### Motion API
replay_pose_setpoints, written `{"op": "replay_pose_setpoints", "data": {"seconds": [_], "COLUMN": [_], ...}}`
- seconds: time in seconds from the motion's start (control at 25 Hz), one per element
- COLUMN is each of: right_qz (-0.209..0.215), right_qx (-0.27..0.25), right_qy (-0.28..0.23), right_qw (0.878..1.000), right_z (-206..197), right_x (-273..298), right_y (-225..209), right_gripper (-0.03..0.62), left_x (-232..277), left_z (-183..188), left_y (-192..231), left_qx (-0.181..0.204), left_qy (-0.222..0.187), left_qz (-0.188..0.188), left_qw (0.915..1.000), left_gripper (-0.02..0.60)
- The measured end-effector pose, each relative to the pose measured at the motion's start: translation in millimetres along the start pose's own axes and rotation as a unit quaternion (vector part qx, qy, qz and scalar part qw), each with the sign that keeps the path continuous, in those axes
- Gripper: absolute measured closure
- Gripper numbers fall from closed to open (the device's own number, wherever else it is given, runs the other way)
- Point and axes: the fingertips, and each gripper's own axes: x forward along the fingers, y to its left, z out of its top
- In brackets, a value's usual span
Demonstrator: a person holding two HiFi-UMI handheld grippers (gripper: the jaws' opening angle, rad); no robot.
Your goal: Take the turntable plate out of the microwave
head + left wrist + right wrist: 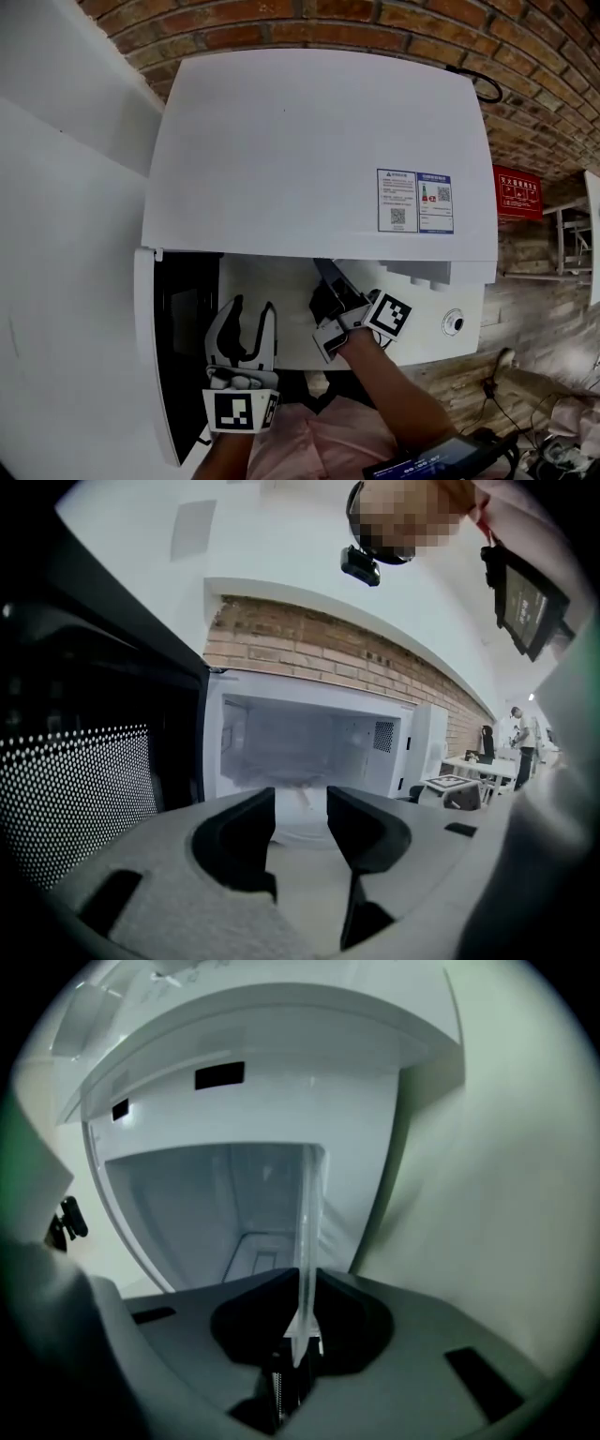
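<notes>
The white microwave [319,150] stands against a brick wall with its door [155,356] swung open to the left. My right gripper [326,274] reaches into the cavity under the top edge. In the right gripper view the clear glass turntable plate [307,1213] shows edge-on as a thin upright strip, and the right gripper [305,1274] is shut on its rim. My left gripper [251,305] hovers in front of the opening beside the door. It is open with nothing between its jaws [300,803], and it faces the lit cavity [309,742].
The dark mesh inside of the door [84,799] lies close on the left gripper's left. A control knob [454,322] and a label sticker [414,201] are on the microwave. A red sign [517,192] hangs on the brick wall [525,56]. A table [469,766] stands far off to the right.
</notes>
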Motion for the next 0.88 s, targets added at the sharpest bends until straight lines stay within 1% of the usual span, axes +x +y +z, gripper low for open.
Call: {"op": "replay_pose_setpoints", "data": {"seconds": [0.12, 0.36, 0.52, 0.72, 0.88], "right_qz": [0.007, 0.009, 0.015, 0.043, 0.047], "right_qx": [-0.023, -0.020, -0.023, -0.004, -0.002], "right_qy": [0.003, 0.010, 0.009, 0.001, -0.001], "right_qw": [1.000, 1.000, 1.000, 0.999, 0.999], "right_z": [-2.0, -15.9, -15.7, -5.3, -2.2], "right_x": [-4.4, -21.3, -21.3, -7.4, 3.3], "right_y": [6.3, 6.6, 4.3, 5.1, 6.0], "right_gripper": [0.551, 0.548, 0.546, 0.513, 0.505], "left_x": [-1.4, -1.0, -1.3, -2.6, -4.5], "left_z": [-1.2, -0.1, -1.1, -0.5, 0.8], "left_y": [-0.9, -6.5, -7.4, -3.9, 3.0], "left_qx": [0.001, 0.003, 0.003, 0.004, 0.005], "left_qy": [0.002, -0.001, 0.001, 0.001, 0.000], "left_qz": [0.001, -0.004, -0.005, -0.004, 0.002], "left_qw": [1.0000, 1.0000, 1.0000, 1.0000, 1.0000], "left_gripper": [0.402, 0.402, 0.402, 0.402, 0.402]}}
